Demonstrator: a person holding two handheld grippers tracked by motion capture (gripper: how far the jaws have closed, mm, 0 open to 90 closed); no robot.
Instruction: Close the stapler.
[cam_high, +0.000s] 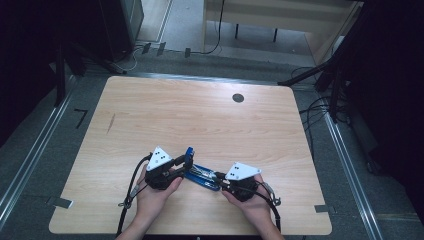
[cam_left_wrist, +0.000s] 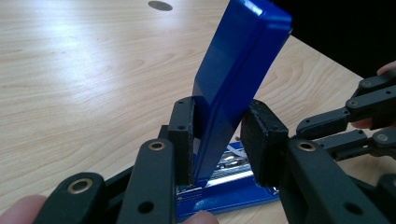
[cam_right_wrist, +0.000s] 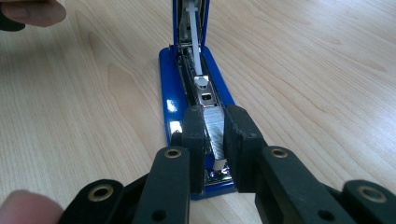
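Observation:
A blue stapler (cam_high: 202, 176) lies open near the table's front edge. Its lid (cam_left_wrist: 238, 60) stands tilted up from the base (cam_left_wrist: 229, 191), and my left gripper (cam_left_wrist: 219, 140) is shut on the lid's lower part, one pad on each side. My right gripper (cam_right_wrist: 215, 135) is shut on the silver strip of staples (cam_right_wrist: 215, 122) lying in the magazine of the blue base (cam_right_wrist: 169, 93). A white pusher rod (cam_right_wrist: 195, 46) runs down from the raised lid. In the high view the left gripper (cam_high: 186, 167) and right gripper (cam_high: 216, 179) meet at the stapler from opposite ends.
The wooden table (cam_high: 200, 115) has a dark round hole (cam_high: 238, 98) at the back right and a short dark mark (cam_high: 110, 123) at the left. Cables and stand legs lie on the floor beyond its edges.

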